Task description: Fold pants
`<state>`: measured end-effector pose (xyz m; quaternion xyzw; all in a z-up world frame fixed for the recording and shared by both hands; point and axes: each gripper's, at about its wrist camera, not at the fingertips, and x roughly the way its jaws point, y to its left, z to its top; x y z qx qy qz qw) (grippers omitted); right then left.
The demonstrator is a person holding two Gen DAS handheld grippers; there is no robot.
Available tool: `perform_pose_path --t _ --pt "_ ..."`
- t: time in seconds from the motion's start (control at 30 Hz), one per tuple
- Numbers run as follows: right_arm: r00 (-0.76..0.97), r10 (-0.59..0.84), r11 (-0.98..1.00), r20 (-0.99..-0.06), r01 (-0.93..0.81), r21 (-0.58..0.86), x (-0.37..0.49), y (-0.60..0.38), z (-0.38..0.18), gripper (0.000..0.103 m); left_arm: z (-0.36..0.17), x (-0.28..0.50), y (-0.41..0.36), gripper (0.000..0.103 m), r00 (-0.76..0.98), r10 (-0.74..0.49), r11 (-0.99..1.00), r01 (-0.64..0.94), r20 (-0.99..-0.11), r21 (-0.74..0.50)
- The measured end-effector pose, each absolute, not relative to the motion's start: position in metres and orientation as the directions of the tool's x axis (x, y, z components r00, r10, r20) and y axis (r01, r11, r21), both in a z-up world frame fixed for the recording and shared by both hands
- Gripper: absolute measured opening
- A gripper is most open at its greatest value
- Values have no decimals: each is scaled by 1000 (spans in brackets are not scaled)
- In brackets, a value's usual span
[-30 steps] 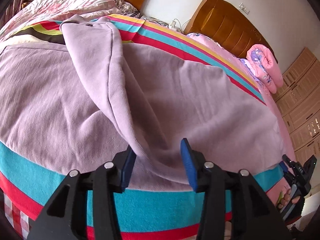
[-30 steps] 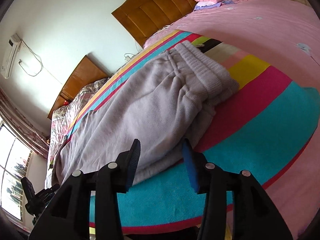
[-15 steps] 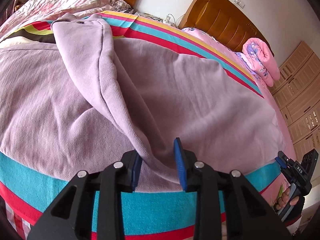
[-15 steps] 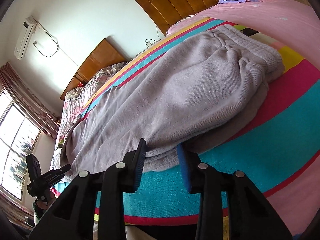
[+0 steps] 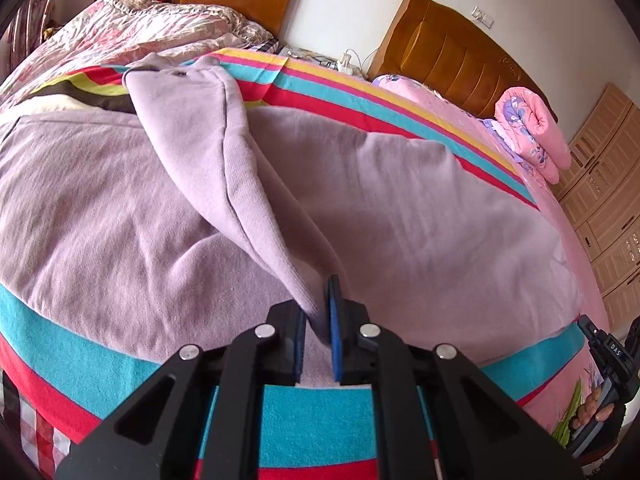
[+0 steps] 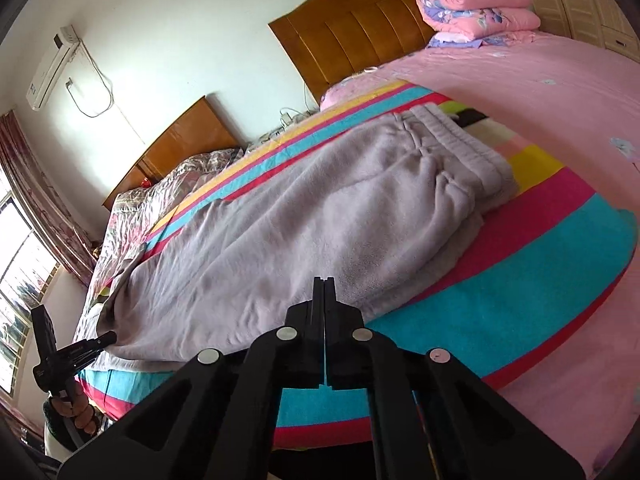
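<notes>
Lilac fleece pants [image 5: 380, 216] lie flat on a striped blanket [image 5: 312, 428] on the bed. My left gripper [image 5: 318, 312] is shut on a raised ridge of the pants' fabric near the front edge. In the right wrist view the pants [image 6: 320, 220] stretch from the waistband at right to the leg ends at left. My right gripper [image 6: 324, 284] is shut at the pants' near edge; its jaws meet, and whether cloth is pinched between them does not show. The left gripper also shows in the right wrist view [image 6: 100, 340] at far left.
A rolled pink quilt [image 6: 472, 4] lies by the wooden headboard [image 6: 360, 32]. A second bed with a floral cover [image 5: 140, 20] stands at the far left. Wooden wardrobes [image 5: 608, 184] line the right wall. The pink sheet [image 6: 560, 100] extends to the right.
Both grippers have closed from open. The left one closed on the raised fold of the pants; the right one moved in to the pants' near edge and shut.
</notes>
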<state>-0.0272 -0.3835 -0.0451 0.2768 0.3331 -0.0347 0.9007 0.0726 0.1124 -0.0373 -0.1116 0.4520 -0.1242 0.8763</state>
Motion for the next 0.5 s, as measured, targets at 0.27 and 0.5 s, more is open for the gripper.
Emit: perform_pose_path --t 0.27,0.5 --pt "800 77 898 -595 204 390 -21 -359 -23 67 -16 56 127 73 670 -165 976 6 -724 -217" --pt "778 44 987 -626 62 146 12 -301 -10 73 32 51 78 97 747 -171 982 178 -642 -55"
